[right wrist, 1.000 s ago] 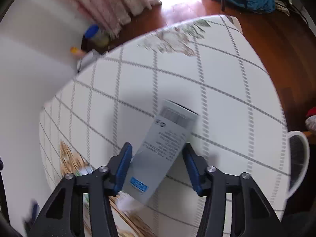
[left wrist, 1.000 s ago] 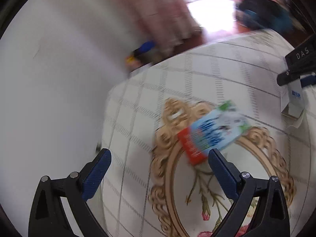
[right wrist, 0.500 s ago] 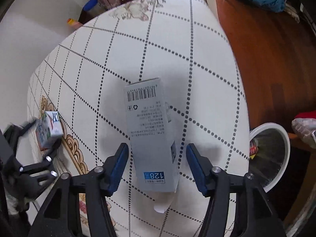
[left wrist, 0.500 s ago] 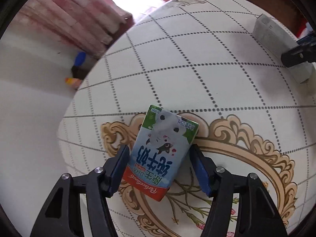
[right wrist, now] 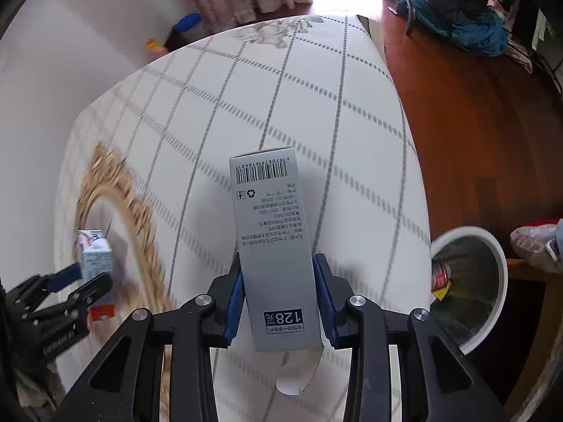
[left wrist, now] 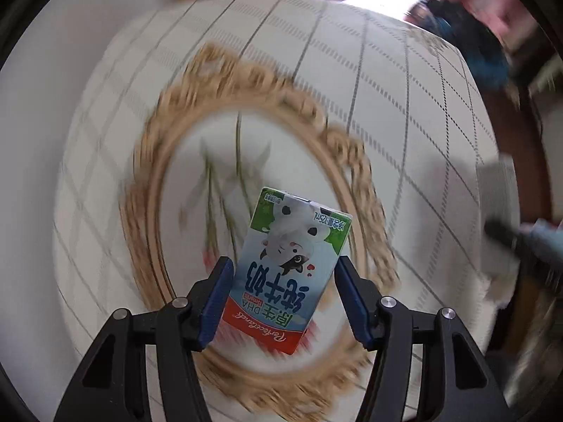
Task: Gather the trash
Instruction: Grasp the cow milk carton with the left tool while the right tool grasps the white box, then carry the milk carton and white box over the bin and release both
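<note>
Two light cartons, easily crushed, are gripped across their narrow sides. Lower centre of its view, the left gripper (left wrist: 283,288) closes on the milk carton (left wrist: 292,267); the right gripper (right wrist: 278,295) clamps the grey box (right wrist: 274,246).

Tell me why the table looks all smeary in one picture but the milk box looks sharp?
In the left wrist view the tablecloth and its gold ring pattern streak with motion blur, while the milk carton between the left tongs stays sharp, as if moving with the camera. In the right wrist view the grey box is crisp, the window glares white, and the fisheye bends the table edge.
</note>
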A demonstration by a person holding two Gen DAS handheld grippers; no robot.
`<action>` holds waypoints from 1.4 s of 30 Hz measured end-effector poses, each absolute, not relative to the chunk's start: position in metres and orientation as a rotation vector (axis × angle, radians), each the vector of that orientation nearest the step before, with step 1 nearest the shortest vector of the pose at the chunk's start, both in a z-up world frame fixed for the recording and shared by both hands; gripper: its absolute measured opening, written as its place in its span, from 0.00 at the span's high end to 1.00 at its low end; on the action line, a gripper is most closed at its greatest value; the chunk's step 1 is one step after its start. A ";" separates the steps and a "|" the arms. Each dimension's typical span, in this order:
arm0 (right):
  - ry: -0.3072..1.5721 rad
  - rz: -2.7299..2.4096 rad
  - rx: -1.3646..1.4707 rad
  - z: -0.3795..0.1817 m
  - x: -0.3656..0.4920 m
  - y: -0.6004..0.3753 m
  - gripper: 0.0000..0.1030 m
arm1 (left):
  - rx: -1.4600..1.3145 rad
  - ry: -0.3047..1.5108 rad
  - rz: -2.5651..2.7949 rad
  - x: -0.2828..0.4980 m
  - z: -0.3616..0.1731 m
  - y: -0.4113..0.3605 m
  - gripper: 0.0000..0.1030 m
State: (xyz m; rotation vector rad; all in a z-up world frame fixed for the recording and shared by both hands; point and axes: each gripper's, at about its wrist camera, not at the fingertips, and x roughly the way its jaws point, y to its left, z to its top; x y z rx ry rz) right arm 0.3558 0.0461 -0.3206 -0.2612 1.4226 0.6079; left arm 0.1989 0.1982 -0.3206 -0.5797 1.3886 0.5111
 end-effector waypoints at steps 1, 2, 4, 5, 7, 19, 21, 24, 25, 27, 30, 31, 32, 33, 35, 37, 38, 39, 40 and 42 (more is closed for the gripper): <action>1.419 0.615 -0.265 -0.318 0.346 0.034 0.63 | -0.616 1.392 0.526 0.190 -0.323 0.193 0.45; 1.418 0.621 -0.271 -0.314 0.334 0.025 0.63 | -0.660 1.391 0.540 0.181 -0.325 0.188 0.45; 1.431 0.623 -0.275 -0.317 0.314 0.012 0.63 | -0.727 1.391 0.536 0.168 -0.332 0.173 0.45; 1.453 0.626 -0.266 -0.320 0.305 0.005 0.63 | -0.709 1.387 0.538 0.166 -0.333 0.165 0.45; 1.485 0.626 -0.267 -0.326 0.289 -0.013 0.63 | -0.656 1.404 0.531 0.168 -0.338 0.152 0.45; 1.494 0.574 -0.339 -0.347 0.269 -0.036 0.48 | -0.342 1.404 0.509 0.201 -0.350 0.101 0.53; 1.482 0.568 -0.354 -0.349 0.268 -0.032 0.48 | -0.336 1.393 0.518 0.188 -0.346 0.105 0.53; 1.456 0.560 -0.378 -0.350 0.263 -0.030 0.48 | -0.320 1.378 0.528 0.184 -0.346 0.106 0.53; 1.447 0.557 -0.391 -0.349 0.262 -0.028 0.54 | -0.315 1.374 0.537 0.179 -0.346 0.102 0.54; 1.414 0.543 -0.418 -0.348 0.258 -0.019 0.64 | -0.312 1.370 0.545 0.171 -0.343 0.089 0.54; 1.414 0.556 -0.389 -0.345 0.260 -0.022 0.65 | -0.315 1.351 0.555 0.167 -0.334 0.081 0.54; 1.406 0.559 -0.379 -0.342 0.260 -0.024 0.65 | -0.317 1.332 0.556 0.165 -0.326 0.077 0.54; 1.391 0.562 -0.376 -0.338 0.261 -0.026 0.65 | -0.315 1.317 0.559 0.160 -0.318 0.075 0.54; 1.380 0.568 -0.365 -0.332 0.261 -0.028 0.65 | -0.314 1.296 0.563 0.148 -0.308 0.075 0.54; 1.357 0.584 -0.343 -0.318 0.261 -0.037 0.65 | -0.320 1.256 0.557 0.146 -0.284 0.080 0.54; 1.322 0.597 -0.312 -0.299 0.261 -0.047 0.65 | -0.321 1.206 0.542 0.151 -0.252 0.072 0.54; 1.304 0.604 -0.289 -0.288 0.262 -0.052 0.65 | -0.316 1.184 0.530 0.159 -0.241 0.068 0.54; 1.291 0.607 -0.274 -0.280 0.263 -0.054 0.65 | -0.312 1.159 0.516 0.162 -0.227 0.060 0.54; 1.271 0.612 -0.251 -0.268 0.264 -0.062 0.65 | -0.307 1.138 0.500 0.175 -0.224 0.061 0.54; 1.233 0.614 -0.222 -0.246 0.269 -0.077 0.65 | -0.292 1.099 0.467 0.191 -0.208 0.060 0.54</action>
